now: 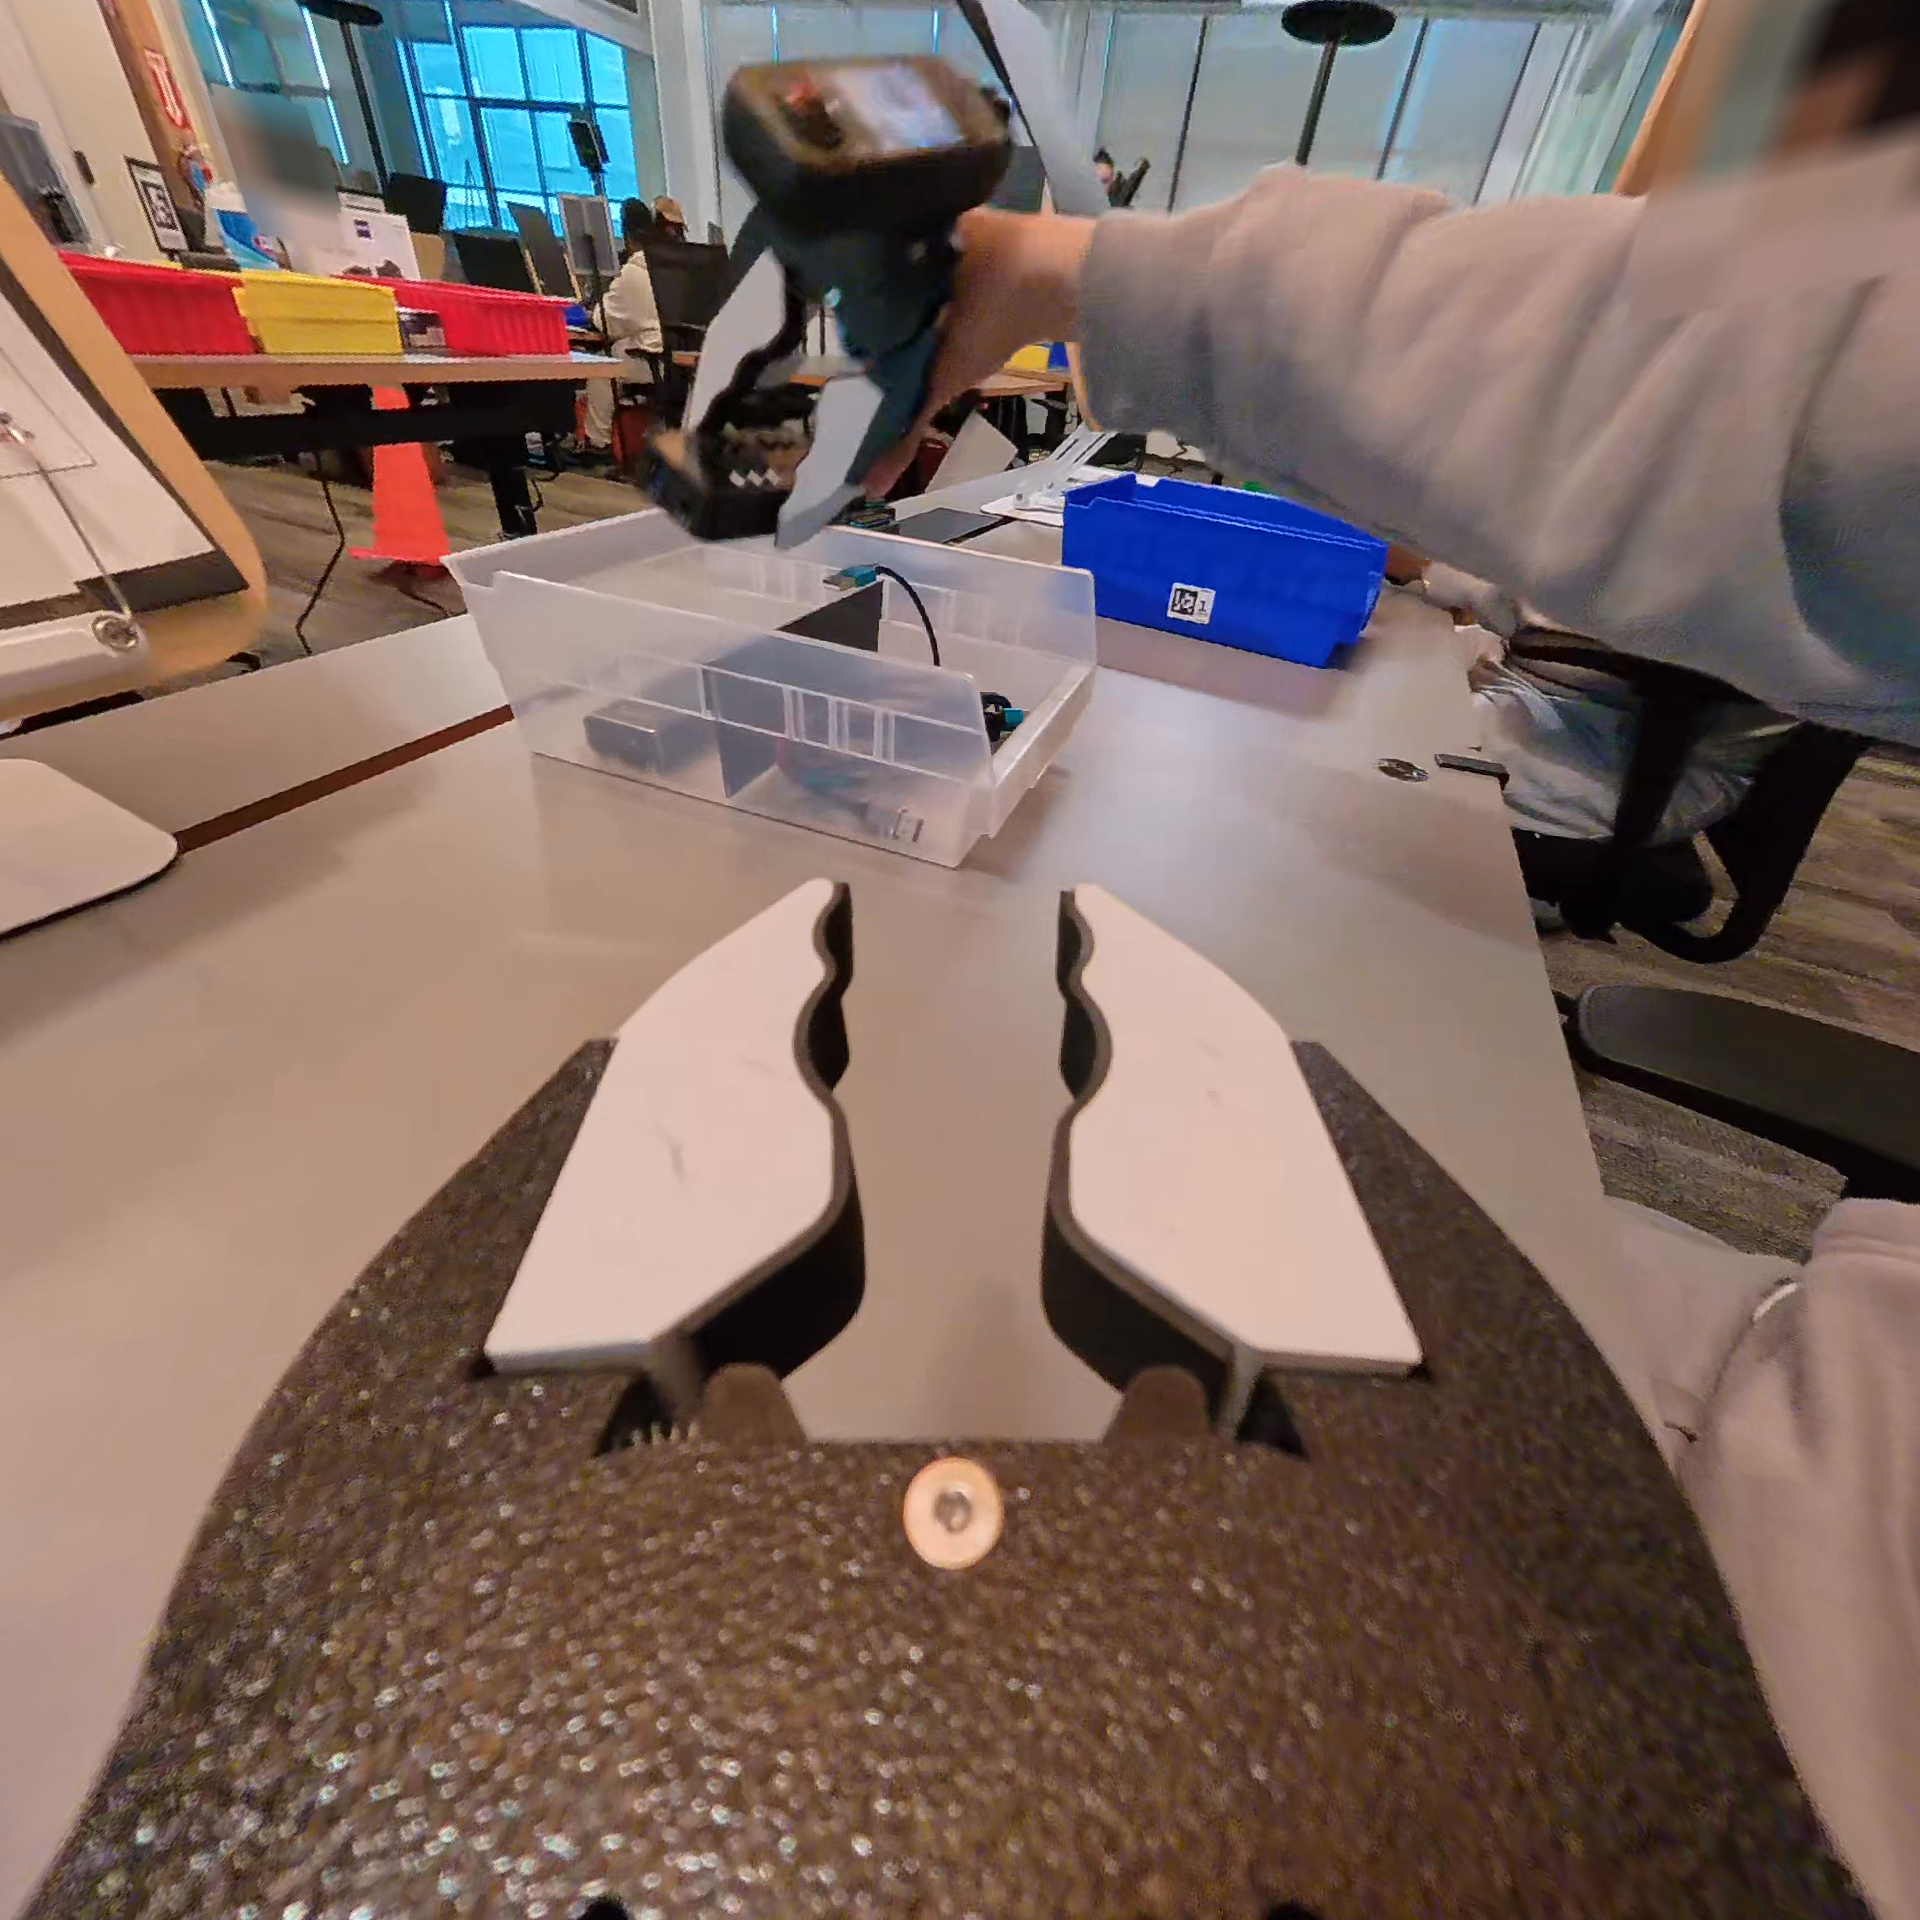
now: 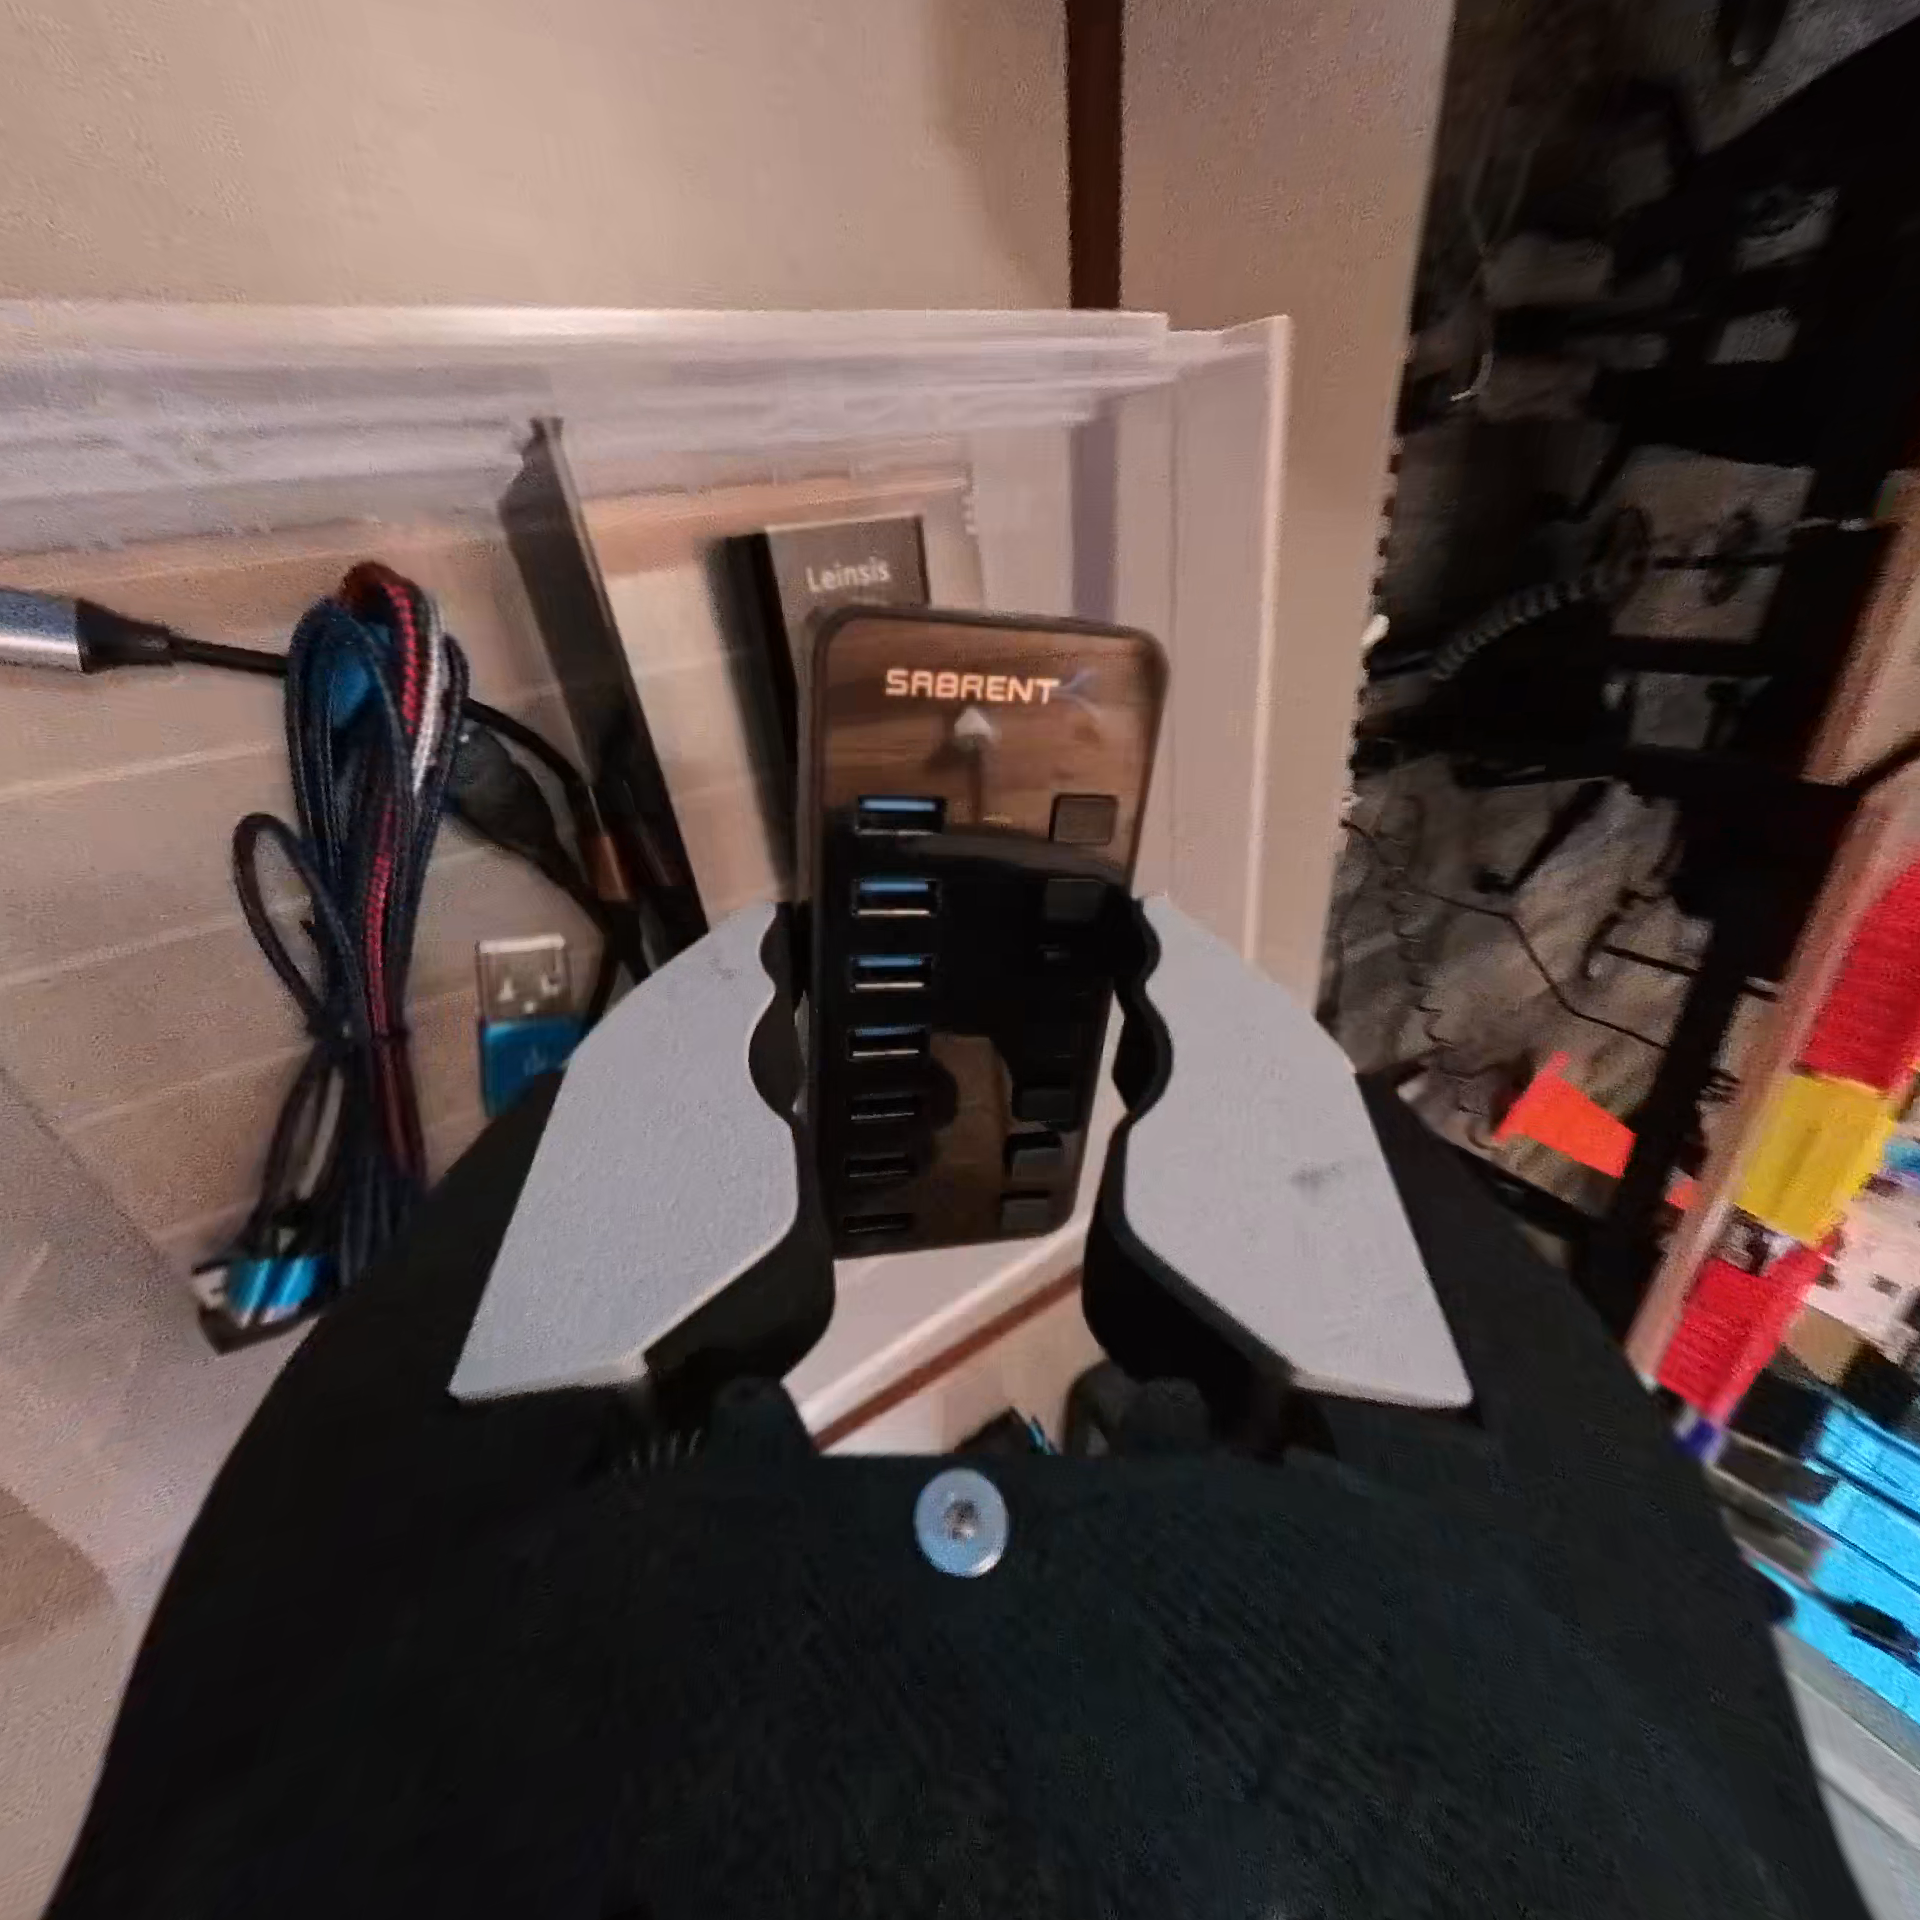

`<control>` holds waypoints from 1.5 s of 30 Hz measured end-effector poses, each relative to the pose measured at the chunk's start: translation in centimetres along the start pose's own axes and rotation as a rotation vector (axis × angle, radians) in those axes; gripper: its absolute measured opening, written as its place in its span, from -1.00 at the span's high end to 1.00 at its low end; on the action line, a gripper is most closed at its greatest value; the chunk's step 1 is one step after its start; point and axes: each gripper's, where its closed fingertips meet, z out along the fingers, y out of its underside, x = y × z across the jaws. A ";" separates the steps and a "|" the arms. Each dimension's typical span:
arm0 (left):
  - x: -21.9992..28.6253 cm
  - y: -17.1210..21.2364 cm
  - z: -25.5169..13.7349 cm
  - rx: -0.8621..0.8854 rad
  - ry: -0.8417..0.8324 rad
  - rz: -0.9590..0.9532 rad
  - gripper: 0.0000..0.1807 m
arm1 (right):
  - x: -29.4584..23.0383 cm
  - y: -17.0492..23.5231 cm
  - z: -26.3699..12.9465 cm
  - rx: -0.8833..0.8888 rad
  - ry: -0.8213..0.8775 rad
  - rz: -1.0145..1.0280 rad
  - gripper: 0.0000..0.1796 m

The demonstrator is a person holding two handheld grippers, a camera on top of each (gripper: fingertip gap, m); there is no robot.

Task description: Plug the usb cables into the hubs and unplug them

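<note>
My right gripper is shut on a black multi-port usb hub, gripping its two long sides. In the left wrist view it holds the hub just above the far end of a clear plastic bin. In the bin lie a bundle of braided usb cables, a blue usb plug, a silver connector, a second dark hub and a black divider. My left gripper is open and empty, low over the grey table, short of the bin.
A blue bin stands behind the clear one at the right. A person's grey sleeve reaches in from the right. A white base sits at the left table edge. Chairs stand to the right, an orange cone beyond.
</note>
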 end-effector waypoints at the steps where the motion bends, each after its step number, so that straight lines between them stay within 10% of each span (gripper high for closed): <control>1: 0.0 0.1 0.1 -0.007 0.002 -0.004 0.58 | -0.4 -0.2 1.6 0.008 -0.047 0.008 0.33; 15: 1.1 3.6 3.8 -0.135 0.028 -0.063 0.42 | -1.1 0.8 8.7 -0.128 -0.174 -0.056 0.23; 24: -2.5 1.2 12.4 -0.136 -0.278 -0.163 0.14 | -0.4 3.2 -3.5 -0.028 0.412 0.437 0.21; 35: -4.7 4.5 25.9 -0.414 -0.505 -0.185 -0.06 | -10.7 9.0 -9.8 -0.088 0.583 0.730 0.10; 45: -9.3 4.3 22.7 -0.520 -0.699 -0.019 0.79 | -12.7 5.5 -13.7 0.019 0.630 0.755 0.06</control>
